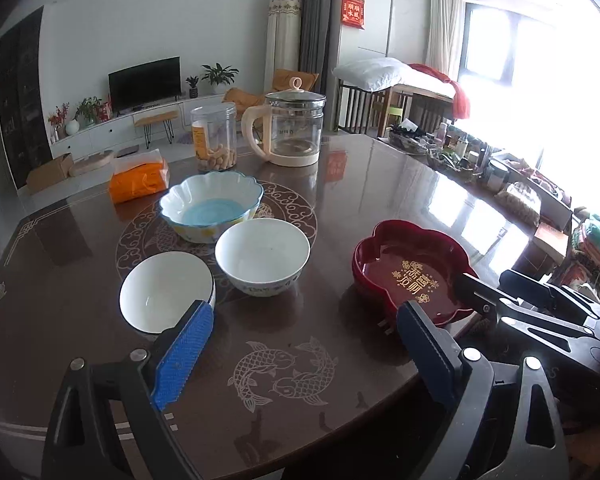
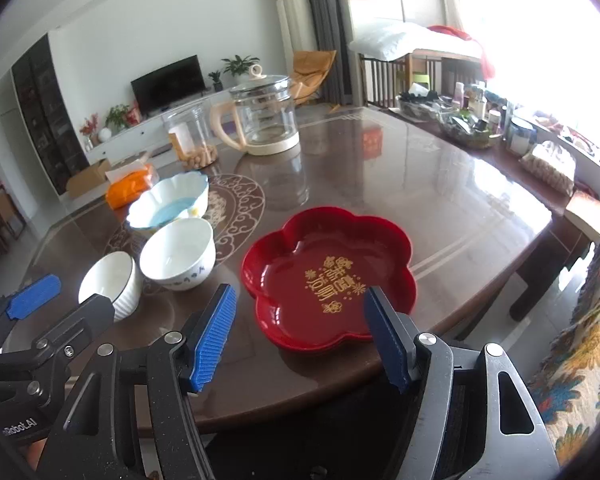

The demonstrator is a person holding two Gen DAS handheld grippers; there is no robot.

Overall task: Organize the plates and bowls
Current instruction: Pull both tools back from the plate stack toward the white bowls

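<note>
A red flower-shaped plate (image 1: pixel 404 276) (image 2: pixel 328 276) with gold characters sits near the table's front right edge. To its left stand a small ribbed white bowl (image 1: pixel 164 292) (image 2: pixel 108 284), a larger white bowl (image 1: pixel 262 256) (image 2: pixel 178 252) and a scalloped bowl with a blue bottom (image 1: pixel 210 204) (image 2: pixel 168 204). My left gripper (image 1: pixel 304 316) is open and empty above the table's front, between the small bowl and the plate. My right gripper (image 2: pixel 300 304) is open and empty, its fingers wide over the plate's near rim; it also shows in the left wrist view (image 1: pixel 476 292).
A glass kettle (image 1: pixel 288 128), a plastic jar of snacks (image 1: pixel 214 136) and an orange tissue pack (image 1: pixel 140 180) stand at the back of the dark glossy table (image 1: pixel 284 360). Bottles and baskets (image 2: pixel 472 120) crowd the far right side.
</note>
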